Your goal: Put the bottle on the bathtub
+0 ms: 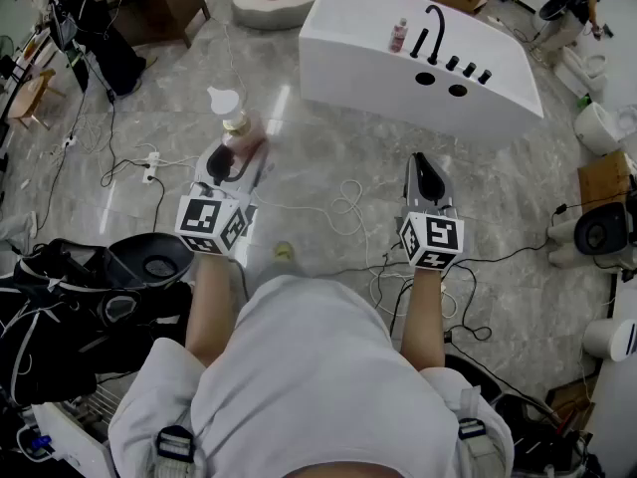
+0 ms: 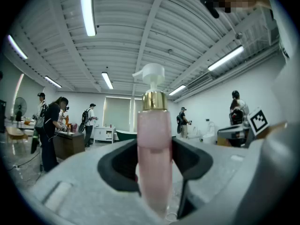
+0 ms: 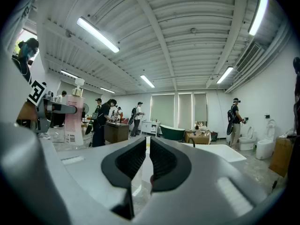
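Pink liquid showed through the bottle (image 1: 236, 118) in the head view. The left gripper (image 1: 227, 172) held it upright in front of the person, pump uppermost, probably so that it could go down on its base. It hung over the marble floor (image 1: 328, 157), well short of the white bathtub (image 1: 348, 53) at the far side. The tub's flat deck by the black tap (image 1: 434, 33) looked the likely landing spot. The right gripper (image 1: 428, 182) rode level on the right, near the person and apparently idle.

From the left gripper view, the jaws were clamped on the bottle's lower body, one dark pad on each side. The gold collar and white pump stood clear above them.

From the right gripper view, the jaws were all but together, with only a thin slit between them and nothing in it. The bottle appeared off to the left and the bathtub lay ahead, slightly right. I judged this the carrying step, with the floor not yet crossed.
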`<control>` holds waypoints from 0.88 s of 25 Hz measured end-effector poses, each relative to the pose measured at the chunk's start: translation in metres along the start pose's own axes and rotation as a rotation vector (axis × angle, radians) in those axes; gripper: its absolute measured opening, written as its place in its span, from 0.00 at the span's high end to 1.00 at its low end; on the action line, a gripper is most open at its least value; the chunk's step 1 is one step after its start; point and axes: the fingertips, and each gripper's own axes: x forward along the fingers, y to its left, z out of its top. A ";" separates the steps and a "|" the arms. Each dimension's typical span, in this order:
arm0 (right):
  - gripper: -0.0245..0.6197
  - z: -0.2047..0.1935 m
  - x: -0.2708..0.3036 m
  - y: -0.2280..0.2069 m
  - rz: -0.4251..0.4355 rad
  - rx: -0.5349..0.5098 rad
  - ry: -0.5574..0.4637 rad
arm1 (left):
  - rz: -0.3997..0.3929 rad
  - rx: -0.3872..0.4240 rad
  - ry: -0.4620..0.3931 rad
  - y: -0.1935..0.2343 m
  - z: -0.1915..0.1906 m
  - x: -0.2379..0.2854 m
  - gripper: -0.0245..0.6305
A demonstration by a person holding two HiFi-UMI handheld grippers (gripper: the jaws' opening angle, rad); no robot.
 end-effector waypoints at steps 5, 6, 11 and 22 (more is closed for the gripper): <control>0.92 0.005 0.004 0.006 0.006 -0.004 -0.001 | 0.003 -0.004 0.000 0.006 0.003 -0.002 0.64; 0.92 0.004 0.000 0.005 0.007 -0.005 -0.002 | 0.003 -0.002 -0.002 0.002 0.003 -0.004 0.64; 0.92 0.002 -0.012 0.007 0.015 -0.011 -0.008 | 0.000 0.000 -0.008 -0.008 0.003 -0.012 0.64; 0.92 -0.003 -0.003 0.014 0.046 0.006 -0.006 | 0.008 -0.012 0.005 -0.004 -0.004 -0.014 0.64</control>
